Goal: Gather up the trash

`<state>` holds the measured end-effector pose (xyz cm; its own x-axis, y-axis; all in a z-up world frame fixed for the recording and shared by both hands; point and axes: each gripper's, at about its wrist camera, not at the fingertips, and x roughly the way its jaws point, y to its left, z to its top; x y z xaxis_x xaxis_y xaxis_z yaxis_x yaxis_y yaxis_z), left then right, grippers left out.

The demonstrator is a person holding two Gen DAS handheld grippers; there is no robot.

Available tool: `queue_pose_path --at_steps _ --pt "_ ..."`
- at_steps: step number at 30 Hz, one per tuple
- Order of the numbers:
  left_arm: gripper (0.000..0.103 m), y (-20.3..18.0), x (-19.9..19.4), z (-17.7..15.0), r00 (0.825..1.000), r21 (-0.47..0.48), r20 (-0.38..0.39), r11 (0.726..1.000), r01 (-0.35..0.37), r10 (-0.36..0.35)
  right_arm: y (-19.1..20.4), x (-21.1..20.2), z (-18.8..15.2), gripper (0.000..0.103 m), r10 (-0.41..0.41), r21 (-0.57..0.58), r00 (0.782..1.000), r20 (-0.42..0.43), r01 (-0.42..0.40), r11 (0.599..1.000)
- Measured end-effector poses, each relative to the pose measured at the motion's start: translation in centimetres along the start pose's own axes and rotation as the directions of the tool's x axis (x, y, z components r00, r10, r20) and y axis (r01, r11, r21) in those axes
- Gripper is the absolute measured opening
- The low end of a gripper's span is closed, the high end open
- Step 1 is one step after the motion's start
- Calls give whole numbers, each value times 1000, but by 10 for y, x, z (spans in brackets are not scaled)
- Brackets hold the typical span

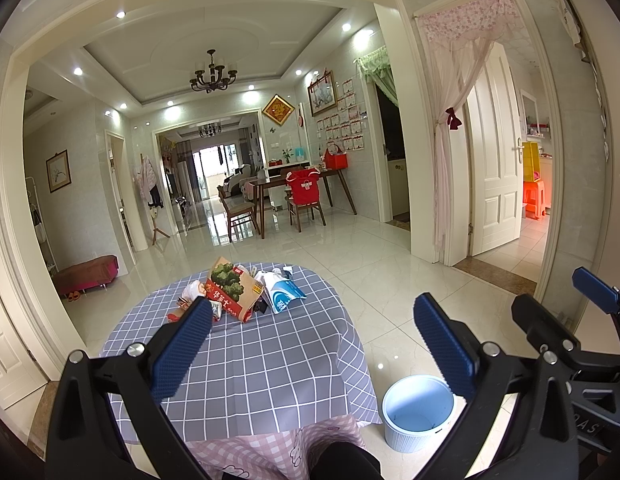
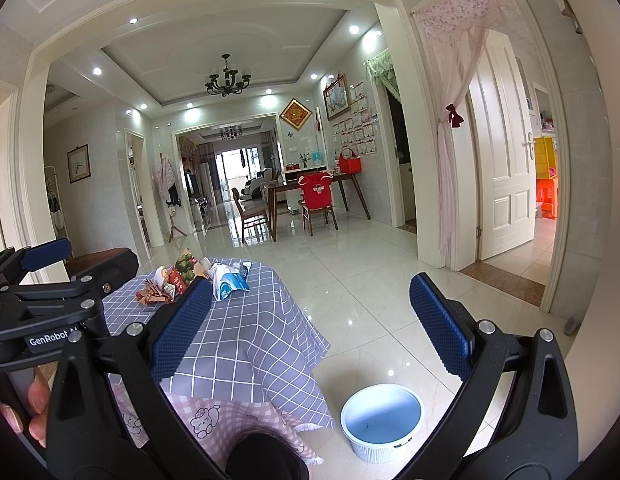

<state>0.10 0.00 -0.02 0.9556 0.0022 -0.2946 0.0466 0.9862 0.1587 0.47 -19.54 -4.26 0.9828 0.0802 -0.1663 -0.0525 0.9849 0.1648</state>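
Trash [image 1: 246, 294] sits heaped at the far side of the checked tablecloth [image 1: 246, 368], well apart from both claws, while the pale blue bin [image 1: 418, 412] waits on the floor just beside the table. Left gripper [image 1: 311, 346] and right gripper [image 2: 310, 328] both hover spread wide, holding nothing. Best bet, I'd say: reach over for the big printed carton [image 1: 234, 292], pinch an edge, not the bulk.

Both views are bright and sharp. Recessed ceiling spotlights [image 1: 172, 113] far beyond the jaws glare and mirror off the glossy floor [image 1: 373, 280]. Fisheye distortion bends the doorframes, and black vignetting fills the corners.
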Motion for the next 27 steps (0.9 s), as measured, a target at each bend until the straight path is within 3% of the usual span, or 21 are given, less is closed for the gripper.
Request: queue_pose_path --at_steps 15,27 --pt "99 0 0 -1 1000 2 -3 1000 -1 1 1 0 0 97 1 2 1000 -3 -1 1000" --pt "99 4 6 -15 1000 6 -14 1000 -4 4 -2 25 -26 97 8 13 1000 -22 -8 1000"
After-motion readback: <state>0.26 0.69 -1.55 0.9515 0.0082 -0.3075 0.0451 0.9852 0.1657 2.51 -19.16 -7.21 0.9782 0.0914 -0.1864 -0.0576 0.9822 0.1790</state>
